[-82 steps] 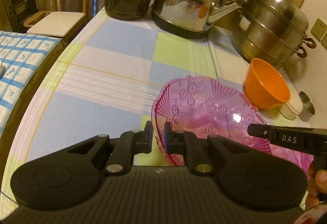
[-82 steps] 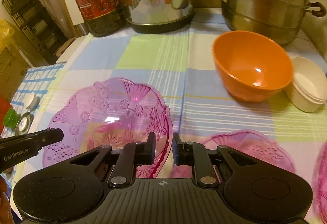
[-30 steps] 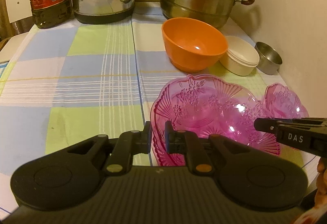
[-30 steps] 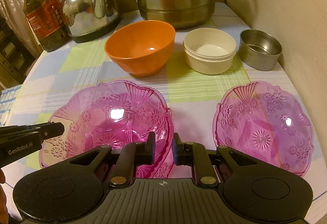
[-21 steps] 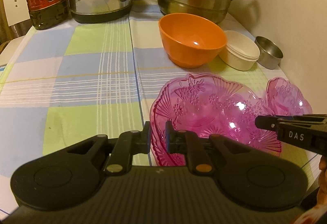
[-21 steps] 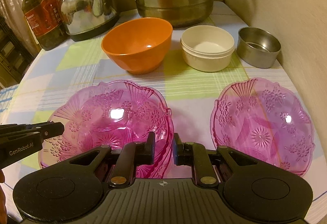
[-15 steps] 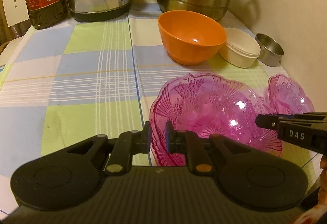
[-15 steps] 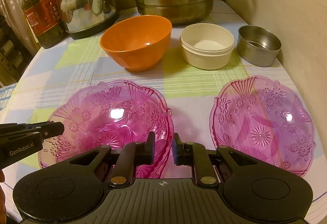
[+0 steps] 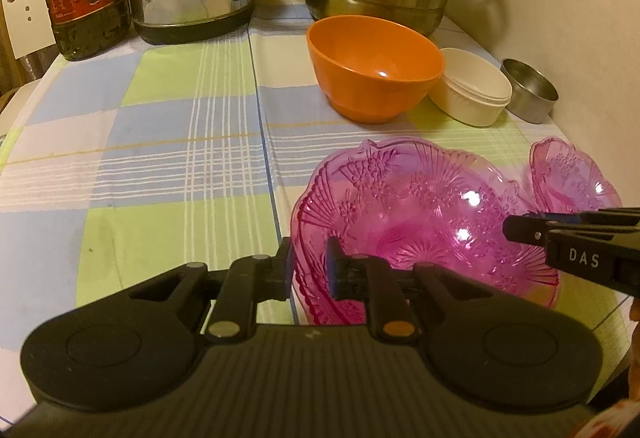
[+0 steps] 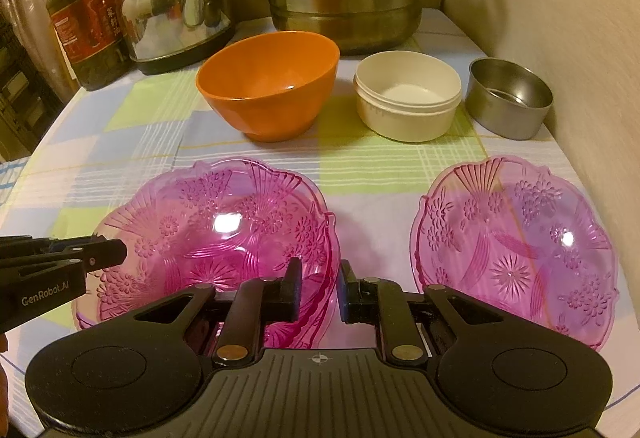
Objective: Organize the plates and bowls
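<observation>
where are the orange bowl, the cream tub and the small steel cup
orange bowl (image 10: 268, 86), right wrist view, inner wall
cream tub (image 10: 408, 94), right wrist view, inside floor
small steel cup (image 10: 506, 114), right wrist view, outer wall

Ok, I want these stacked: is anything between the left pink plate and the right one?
Nothing visible: only bare tablecloth lies between the left pink plate and the right pink plate. The orange bowl and white bowl sit farther back.
</observation>
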